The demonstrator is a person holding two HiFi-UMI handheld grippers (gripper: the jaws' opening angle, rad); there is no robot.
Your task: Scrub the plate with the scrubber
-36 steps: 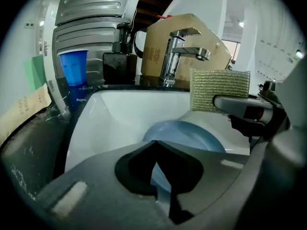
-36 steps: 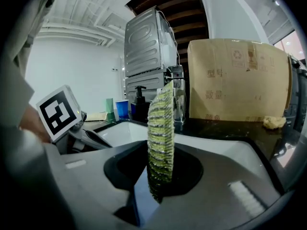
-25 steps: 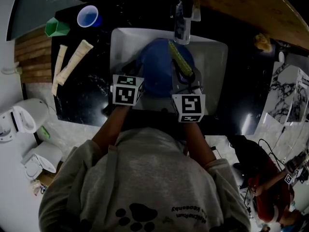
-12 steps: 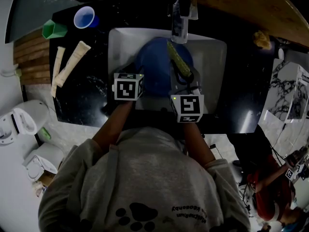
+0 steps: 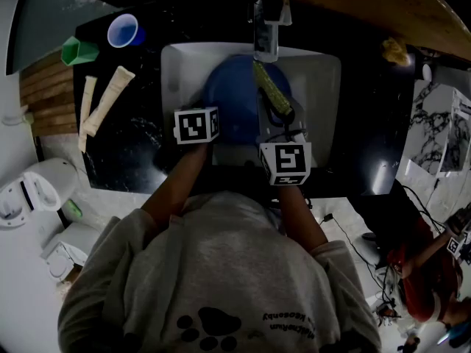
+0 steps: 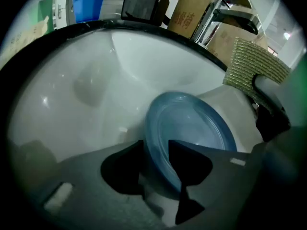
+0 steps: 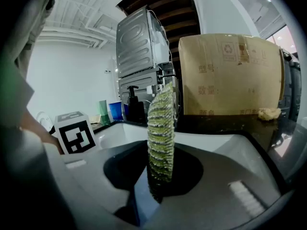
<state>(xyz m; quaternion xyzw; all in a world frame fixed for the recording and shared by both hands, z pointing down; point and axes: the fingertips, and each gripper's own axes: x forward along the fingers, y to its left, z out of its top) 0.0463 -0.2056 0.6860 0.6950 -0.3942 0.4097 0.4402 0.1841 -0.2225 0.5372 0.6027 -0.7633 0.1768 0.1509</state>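
Scrubber gripped, plate loose in the sink, scrubbing seemingly not yet under way.

From the head: both tools over a white sink (image 5: 324, 87) set in a dark surface (image 5: 140, 142), with the blue plate (image 5: 232, 101) in the basin. Left tool (image 5: 199, 116) at the plate's near-left rim, right tool (image 5: 283, 134) at its right side. Scrubber (image 5: 271, 90) reaching forward above the plate; touching or not, impossible to tell. From the left tool: jaws spread wide, just been opening, straddling the plate's rim without pressing on it; scrubber up at the right, apart from the plate. From the right tool: jaws clamped on the scrubber's lower end, pad standing upright. Judged from this, still to do: steady the plate, lay the scrubber on its face, rub it over.
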